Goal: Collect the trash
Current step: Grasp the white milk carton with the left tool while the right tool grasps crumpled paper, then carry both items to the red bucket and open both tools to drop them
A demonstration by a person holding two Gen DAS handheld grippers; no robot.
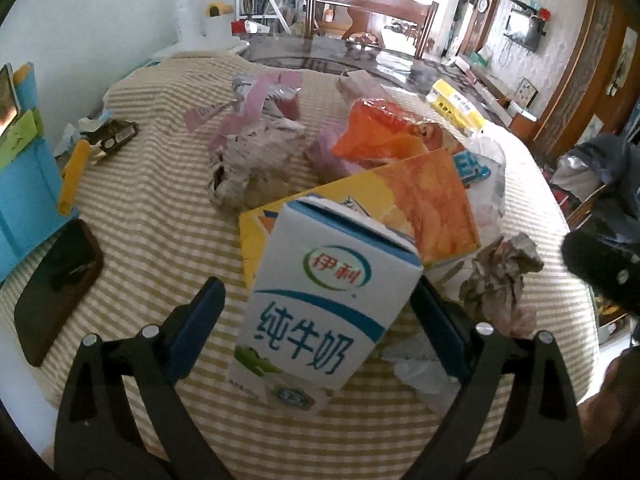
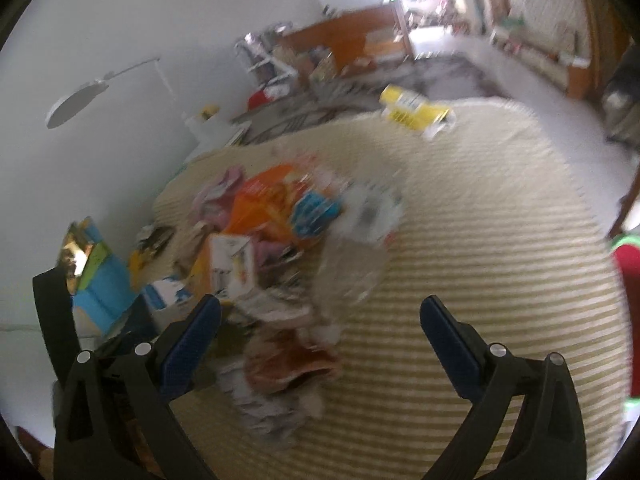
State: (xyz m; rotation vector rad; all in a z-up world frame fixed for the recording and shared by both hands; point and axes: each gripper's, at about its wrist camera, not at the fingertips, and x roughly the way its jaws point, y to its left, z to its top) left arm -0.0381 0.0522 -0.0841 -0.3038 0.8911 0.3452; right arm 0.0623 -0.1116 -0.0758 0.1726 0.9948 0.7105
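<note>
A white and blue milk carton (image 1: 320, 304) stands on the striped tablecloth (image 1: 152, 208), leaning against a flat yellow-orange box (image 1: 400, 200). My left gripper (image 1: 316, 286) is open around the carton. Its right pad lies at the carton's edge, while the left pad (image 1: 204, 308) stands clear of it. In the blurred right wrist view, my right gripper (image 2: 320, 301) is open and holds nothing. It hovers over crumpled paper (image 2: 280, 364) and a clear plastic bag (image 2: 352, 264). The same carton (image 2: 168, 300) shows at its lower left.
More trash lies behind the carton: an orange wrapper (image 1: 380, 132), pink strips (image 1: 256, 96), crumpled paper (image 1: 500, 276), clear plastic (image 1: 420, 368) and a yellow box (image 1: 456, 108). A dark phone (image 1: 56, 288) and a blue organiser (image 1: 24, 200) sit at the left.
</note>
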